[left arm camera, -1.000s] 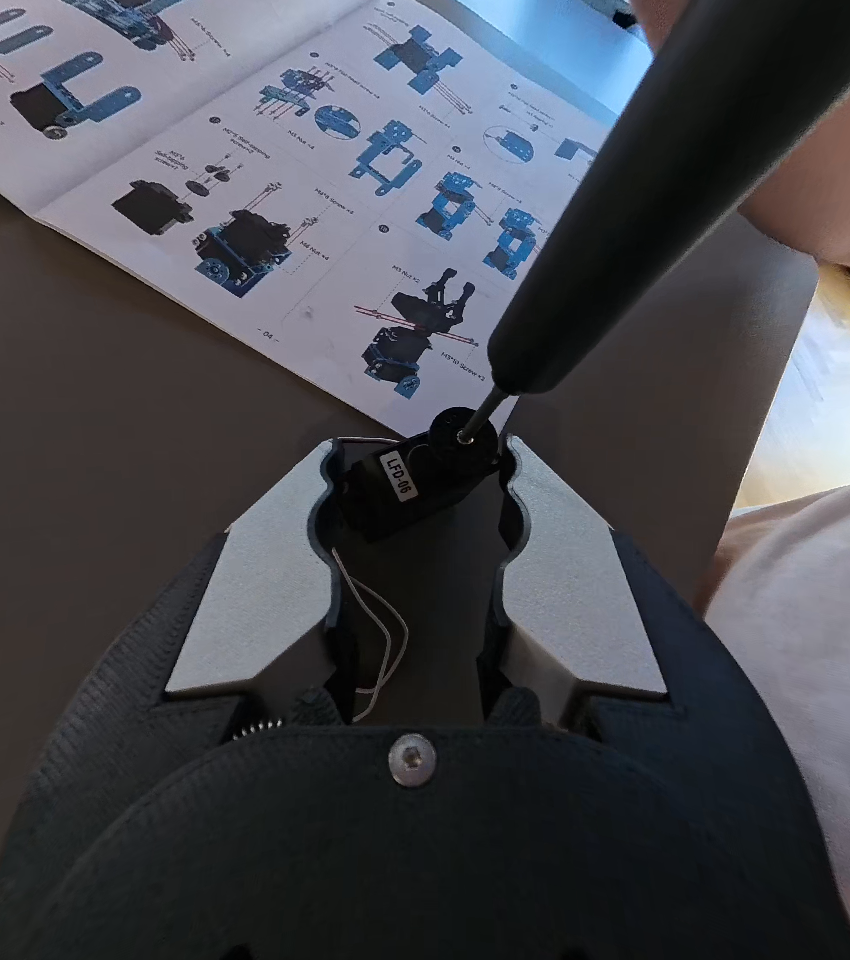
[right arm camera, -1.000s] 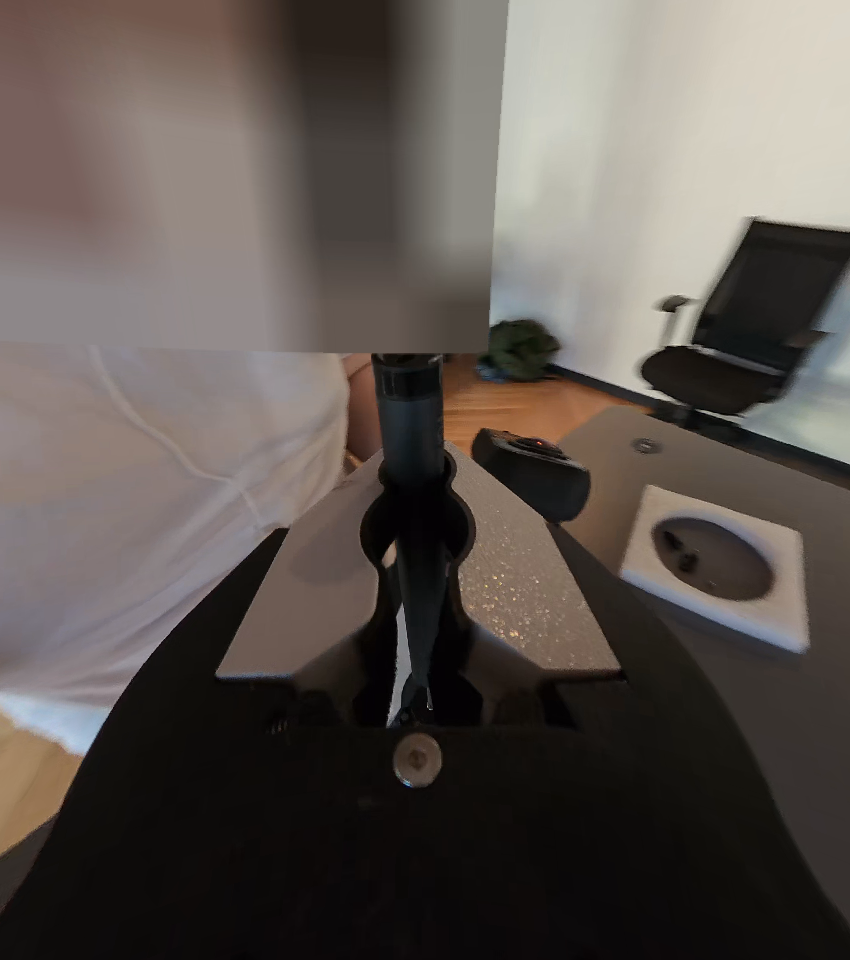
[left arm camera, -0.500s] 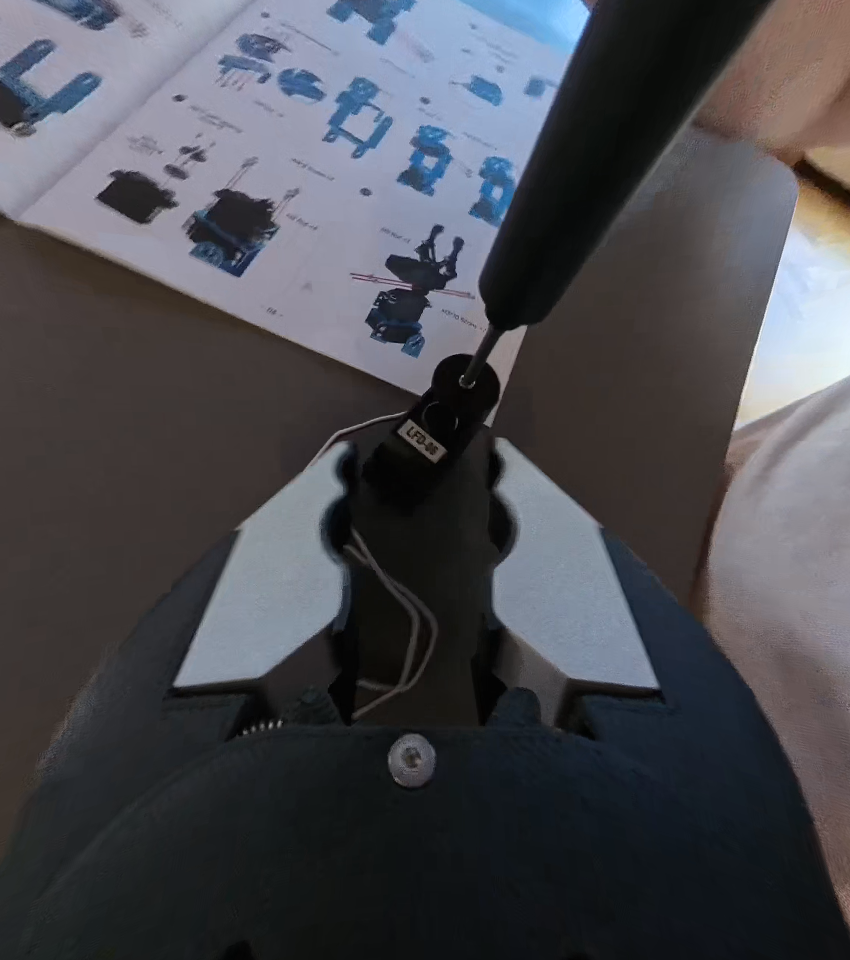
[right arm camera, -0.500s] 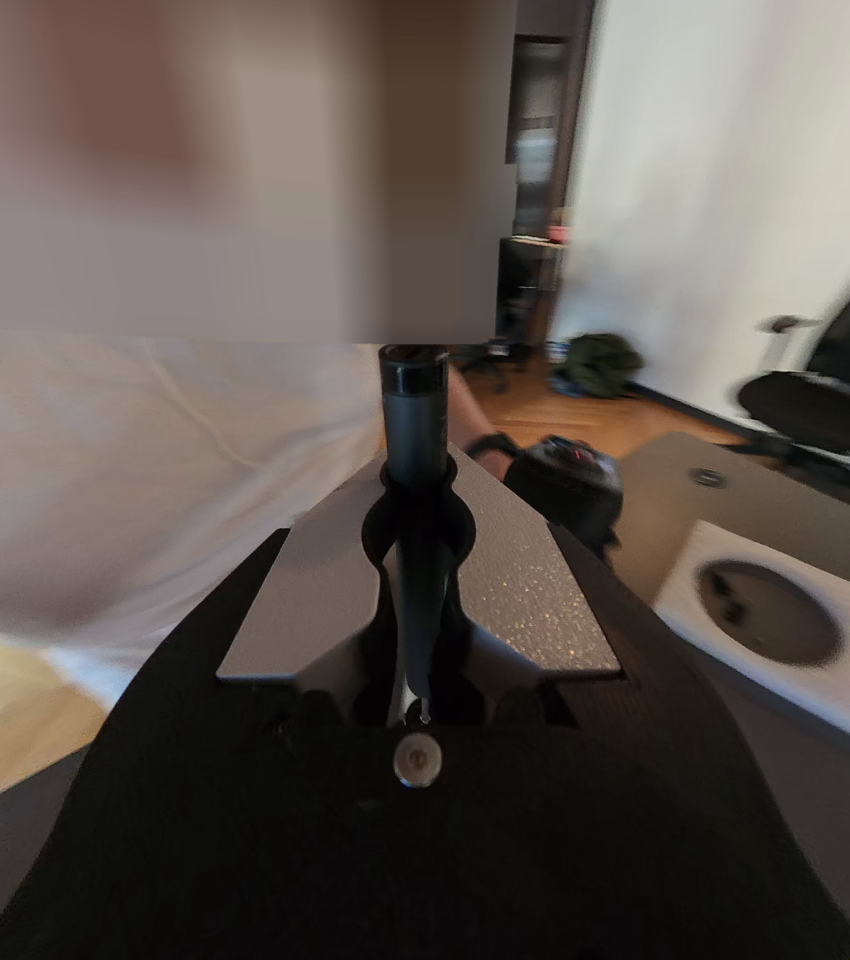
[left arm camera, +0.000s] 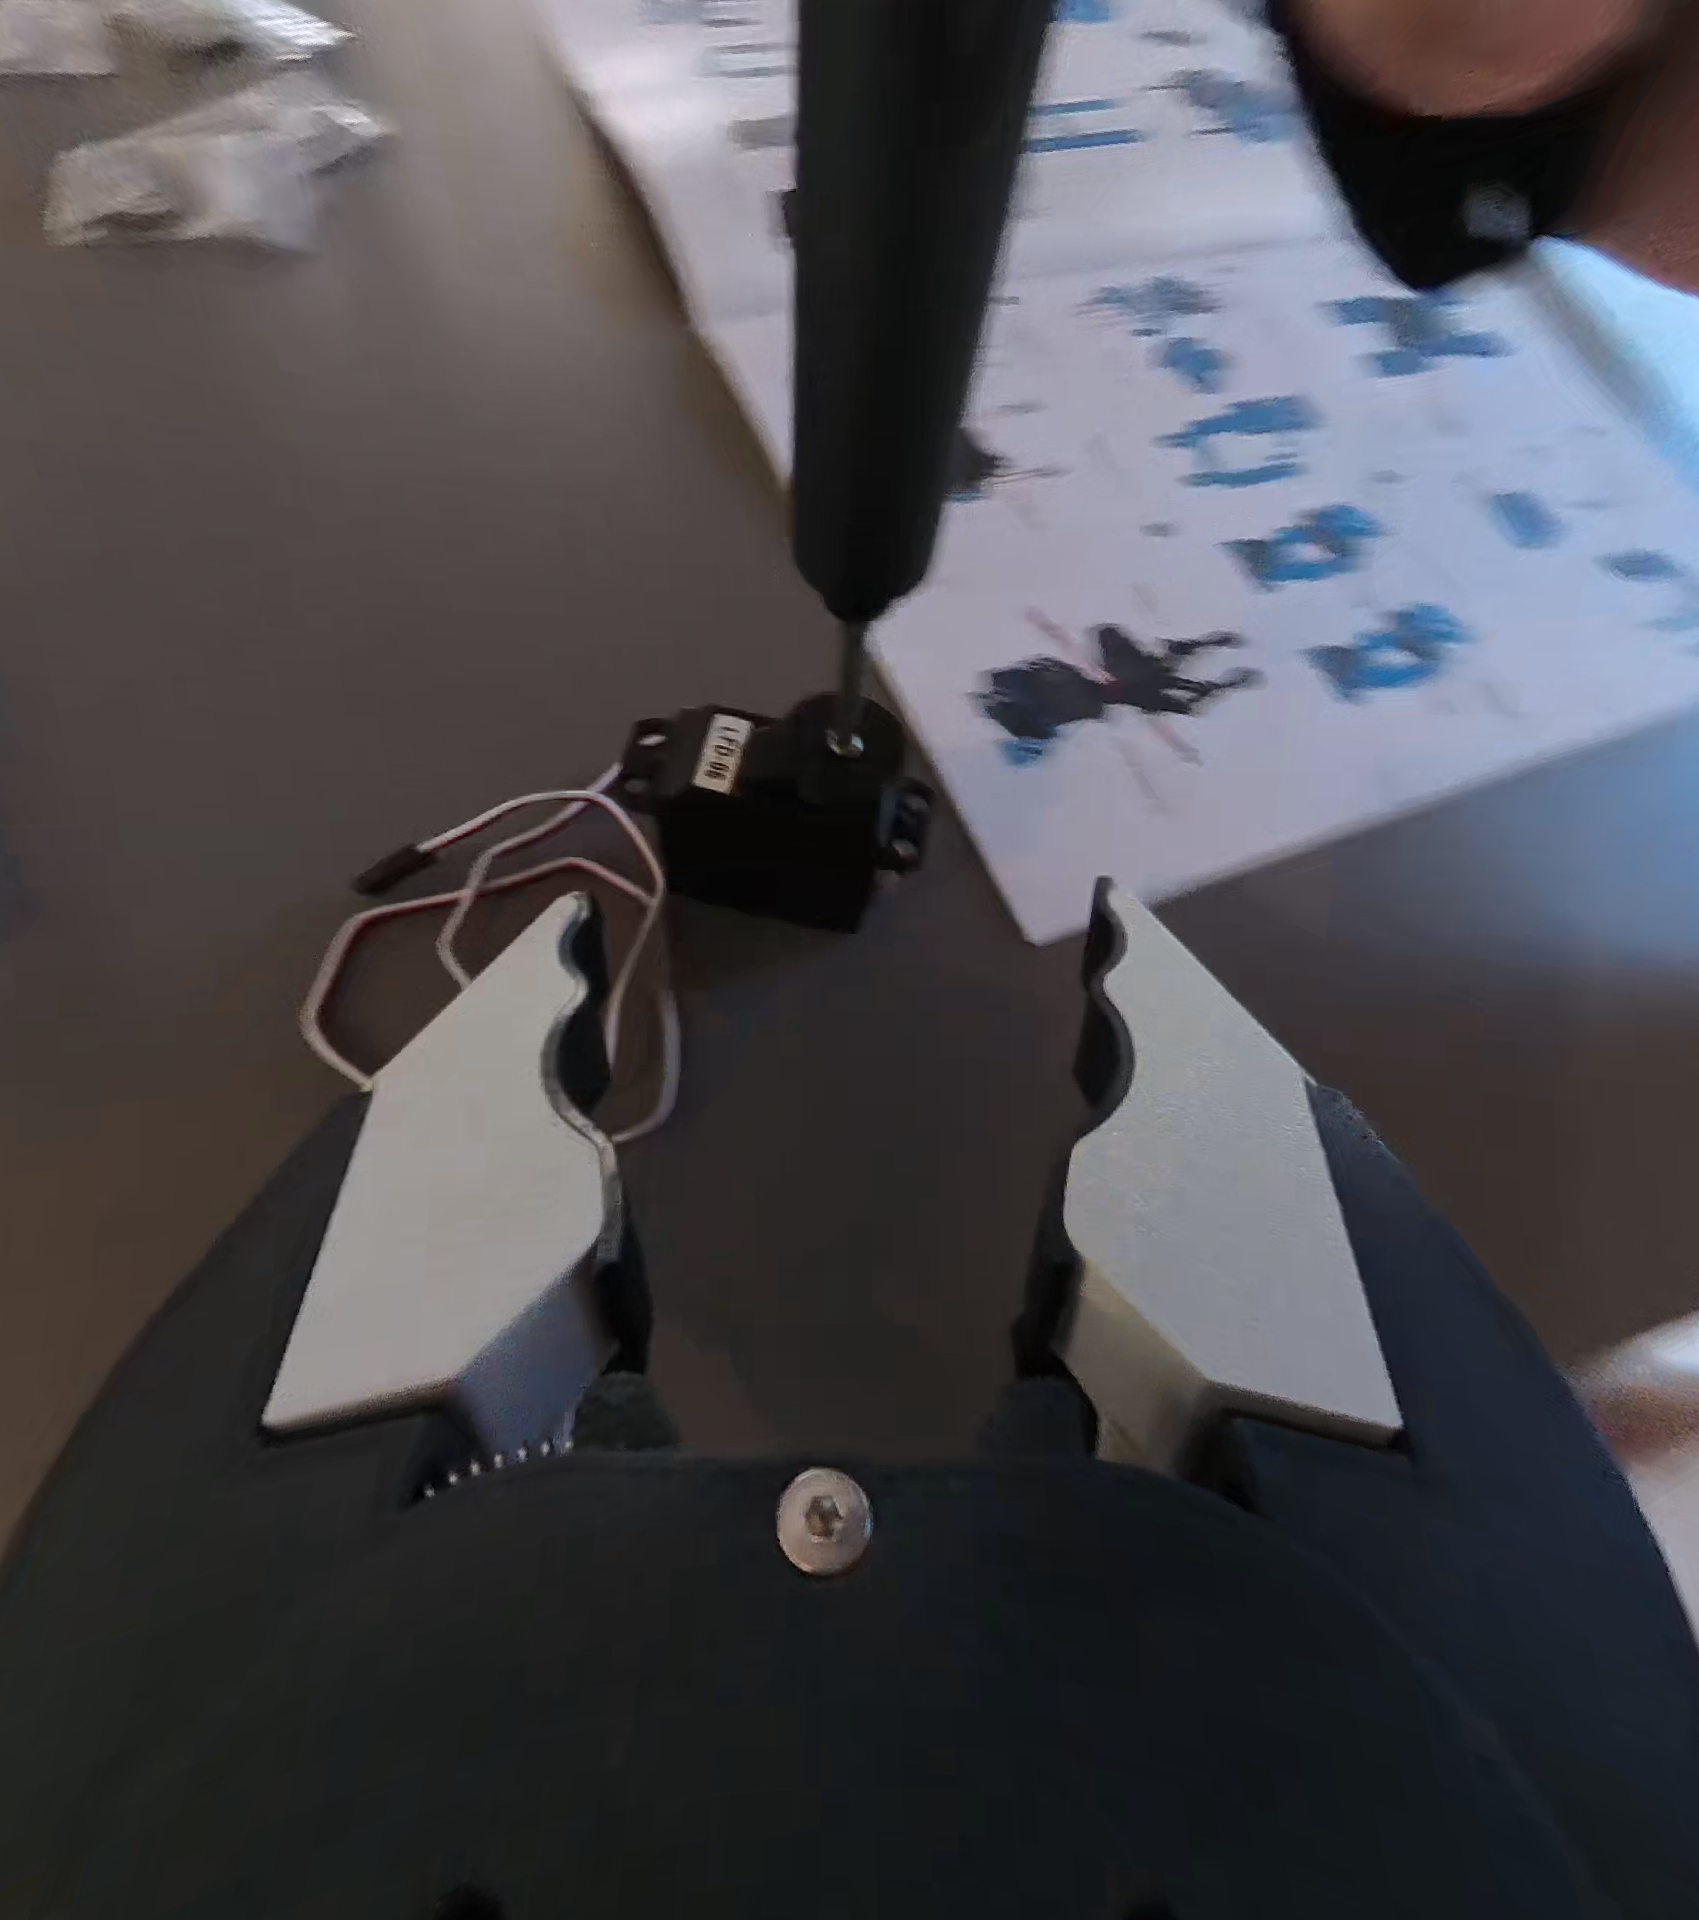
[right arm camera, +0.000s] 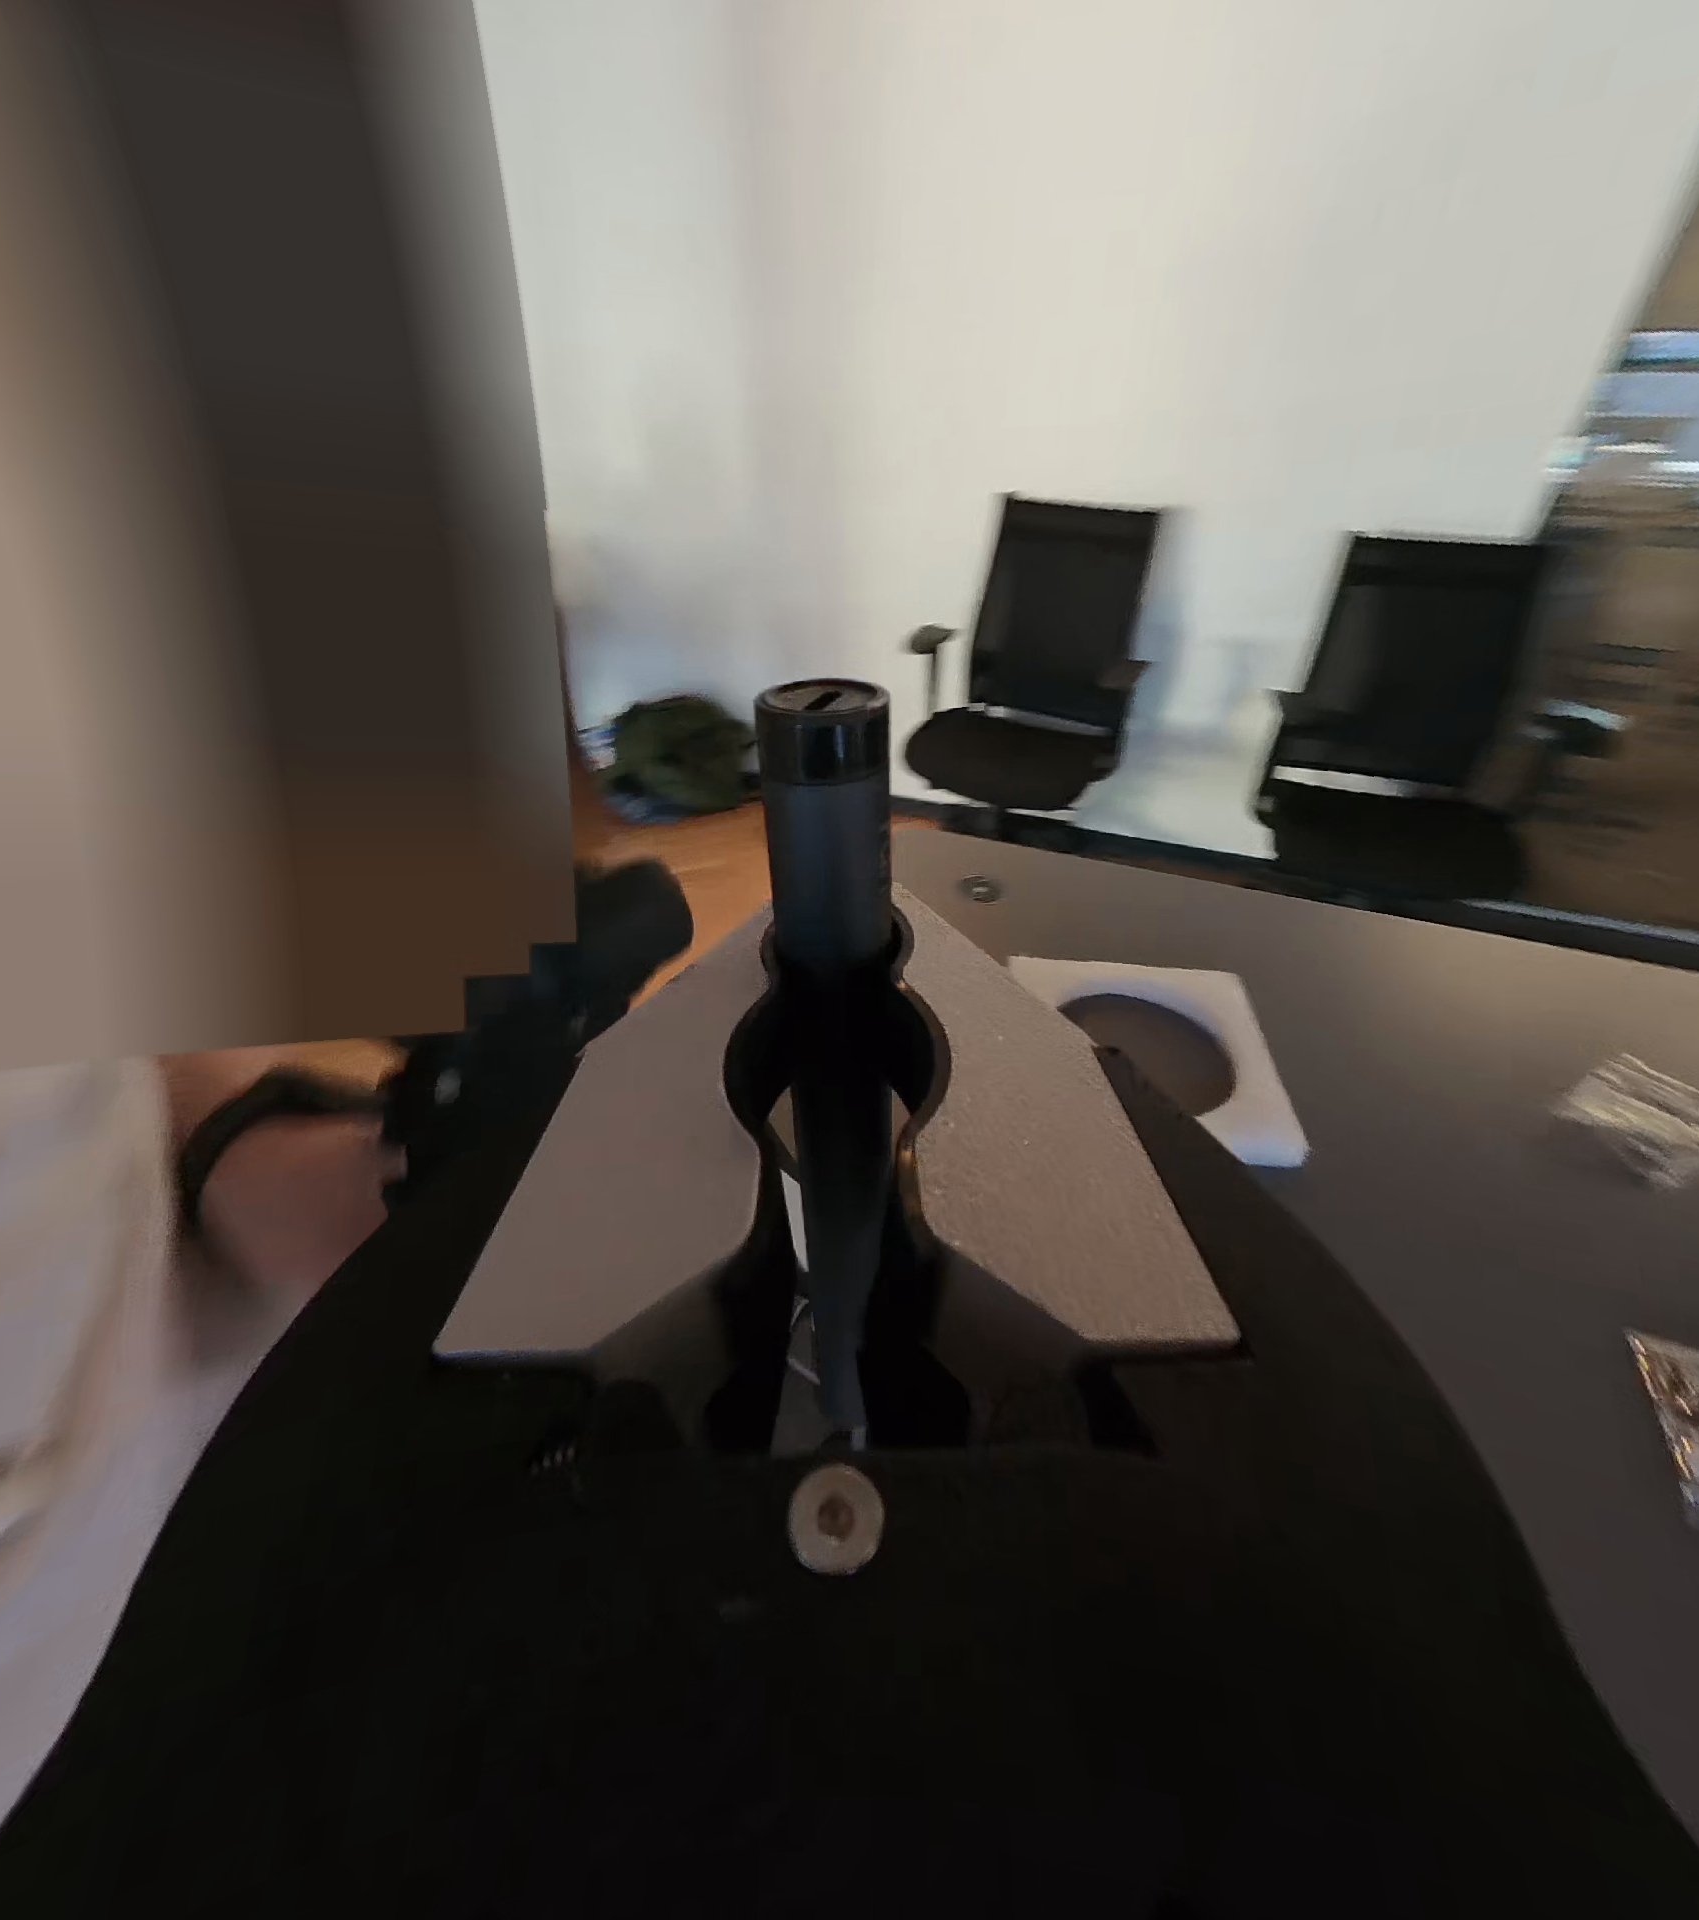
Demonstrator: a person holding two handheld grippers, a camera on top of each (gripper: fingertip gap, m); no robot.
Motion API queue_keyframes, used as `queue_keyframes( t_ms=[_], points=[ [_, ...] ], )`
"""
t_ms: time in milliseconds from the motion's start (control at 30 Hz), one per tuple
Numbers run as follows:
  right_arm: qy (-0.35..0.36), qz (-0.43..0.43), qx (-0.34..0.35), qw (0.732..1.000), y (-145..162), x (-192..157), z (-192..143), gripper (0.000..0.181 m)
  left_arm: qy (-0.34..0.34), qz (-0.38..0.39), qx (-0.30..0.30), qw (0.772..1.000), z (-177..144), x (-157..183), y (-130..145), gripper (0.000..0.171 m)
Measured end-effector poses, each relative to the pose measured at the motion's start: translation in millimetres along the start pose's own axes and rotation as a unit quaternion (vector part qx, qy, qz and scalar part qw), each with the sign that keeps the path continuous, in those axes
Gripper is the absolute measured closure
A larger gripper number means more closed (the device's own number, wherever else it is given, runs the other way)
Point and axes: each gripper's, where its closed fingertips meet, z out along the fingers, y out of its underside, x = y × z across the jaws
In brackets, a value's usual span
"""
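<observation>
In the left wrist view the left gripper stands wide open and empty, its jaws splayed over the dark table. Just ahead of the tips, apart from them, sits a small black servo, lying slightly left of the gripper's midline with its labelled top turned up. Its thin wires loop back toward the gripper and pass under the left finger; whether they touch it cannot be told. A dark screwdriver comes down from the top of the frame, its long axis nearly upright, the bit seated on the screw in the round horn atop the servo — so the tool's tip, not the left gripper, is what meets the servo. An open manual with blue drawings lies beyond and to the right, its near corner just beside the servo; crumpled clear bags lie far left, blurred. In the right wrist view the right gripper is closed on the screwdriver, the handle clamped in the notch between the jaws and rising past the tips, cap end up. A white tray with a round hollow lies on the table to the right, with small packets beyond — two office chairs stand behind.
</observation>
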Motion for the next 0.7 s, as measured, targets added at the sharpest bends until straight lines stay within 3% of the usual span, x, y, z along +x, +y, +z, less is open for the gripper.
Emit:
queue_keyframes(
  t_ms=[133, 333, 467, 600, 700],
  points=[
    [0.089, 0.018, 0.019, 0.996, -3.5, 10.8, 10.4, 0.174, -0.025, -0.038, 0.023, 0.999, 5.9, -14.3, -6.1, 0.082],
    [0.162, 0.020, 0.016, 0.986, -2.2, 18.0, 23.6, 0.173, -0.010, -0.060, 0.016, 0.998, 6.4, -21.5, -4.9, 0.118],
    [0.183, 0.022, 0.031, 0.982, -3.5, 21.0, 15.6, 0.174, -0.003, -0.051, 0.007, 0.999, 7.2, -20.1, -4.6, 0.124],
    [0.183, 0.020, 0.044, 0.982, -3.9, 20.1, 8.6, 0.173, 0.008, -0.005, -0.010, 1.000, 9.1, -15.3, -6.4, 0.141],
    [0.169, 0.009, 0.041, 0.985, -3.7, 17.4, 7.3, 0.173, 0.029, 0.023, -0.012, 0.999, 11.0, -15.0, -7.8, 0.142]
  ],
)
